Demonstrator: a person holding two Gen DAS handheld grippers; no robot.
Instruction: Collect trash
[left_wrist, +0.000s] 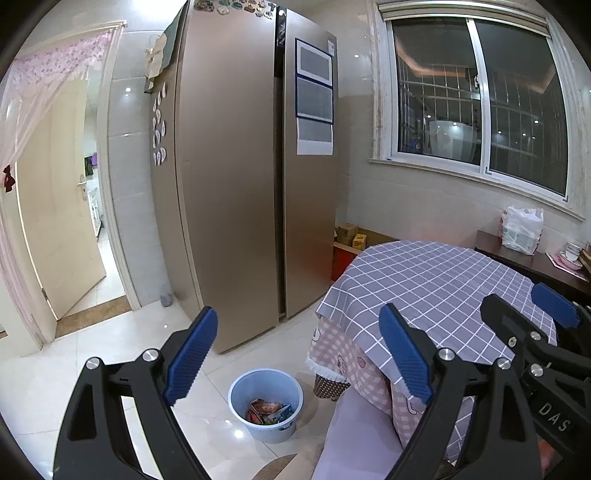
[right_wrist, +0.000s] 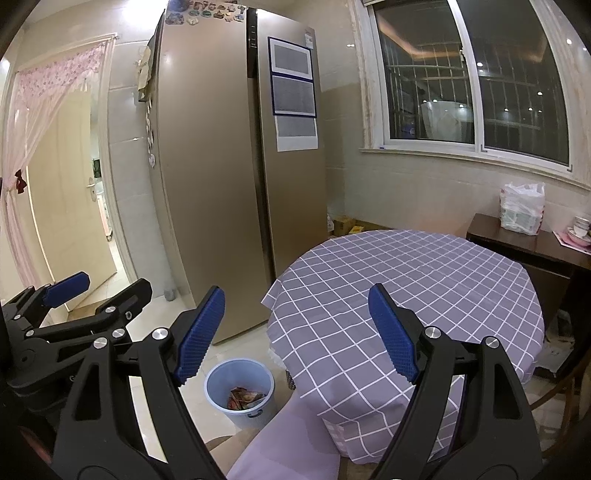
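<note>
left gripper: black frame with ribbed blue pads (left_wrist: 299, 354), jaws spread wide, nothing between them, just floor and bin showing through the gap

right gripper: same black-and-blue build (right_wrist: 297, 332), jaws also well apart and empty, hanging over the near edge of the table

trash bin: round pale blue plastic bin (left_wrist: 238, 386) on the white glossy floor tiles (left_wrist: 122, 354), just beside the table's draped corner, in front of the fridge. Crumpled colourful wrappers (left_wrist: 267, 410) sit at the bottom

table: round one under a grey-purple cloth with white grid lines (left_wrist: 439, 280), top is bare cloth

only in left view: pink checked under-cloth with little cartoon prints and a lace hem (left_wrist: 338, 356), plus a brown dotted leg cover below it. Also "DAS" in white letters on the right gripper's body at the frame's right edge

only in right view: more of the dark wooden side cabinet (right_wrist: 517, 243) past the table

fridge: tall bronze two-door fridge (left_wrist: 229, 177), printed sheets taped on the right door, text too small to read

white plastic bag: sits on the cabinet (left_wrist: 522, 230) under the window

room to move: open floor left of the bin toward the open cream door (left_wrist: 59, 206); bin tight against the tablecloth
</note>
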